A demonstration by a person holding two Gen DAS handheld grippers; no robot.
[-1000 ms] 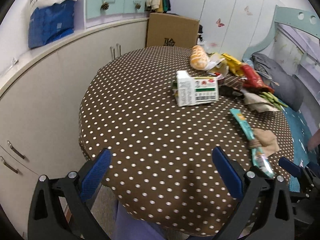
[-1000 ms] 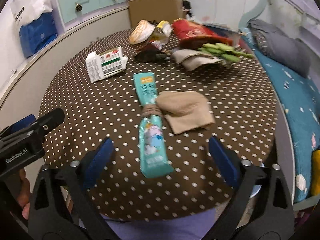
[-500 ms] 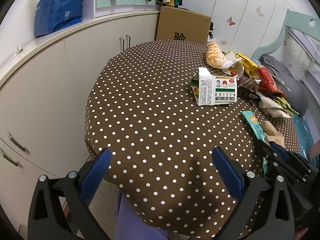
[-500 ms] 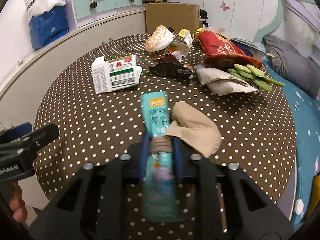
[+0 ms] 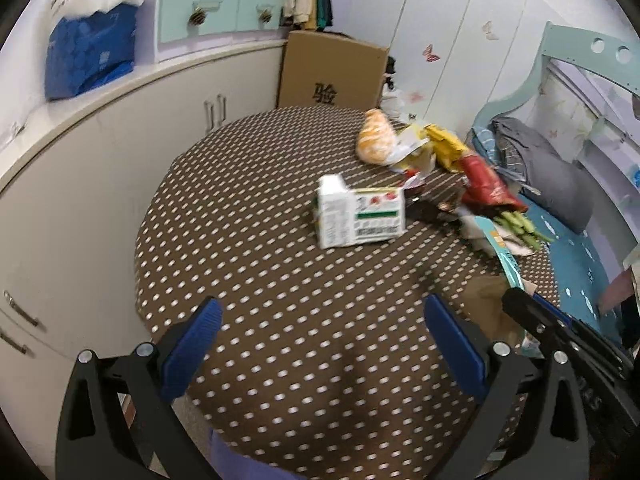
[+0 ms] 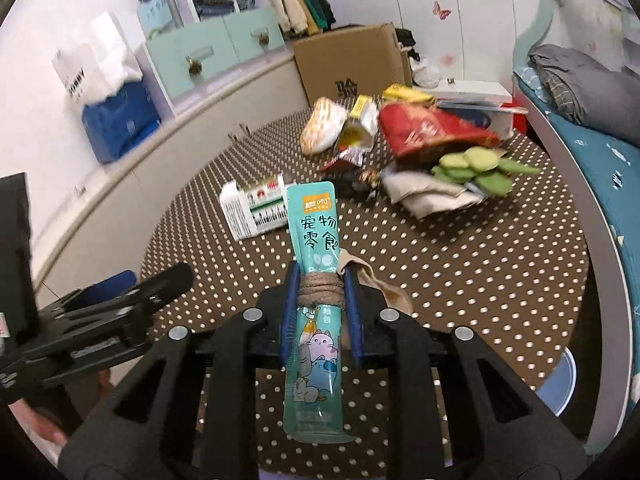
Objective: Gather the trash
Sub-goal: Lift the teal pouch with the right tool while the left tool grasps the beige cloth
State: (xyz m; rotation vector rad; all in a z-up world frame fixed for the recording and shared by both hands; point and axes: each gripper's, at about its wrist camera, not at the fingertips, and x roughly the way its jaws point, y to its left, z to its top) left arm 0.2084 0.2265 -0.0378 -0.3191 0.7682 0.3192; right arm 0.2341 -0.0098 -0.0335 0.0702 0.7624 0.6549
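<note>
A: Right wrist view, item one?
B: Right gripper (image 6: 320, 300), jaws clamped on teal snack pouch (image 6: 316, 240) at its twine-wrapped middle, pouch raised above dotted table (image 6: 480, 260).
A: Left wrist view?
B: Left gripper (image 5: 320, 332), jaws spread wide, nothing between them. White carton (image 5: 360, 216) lies mid-table.
</note>
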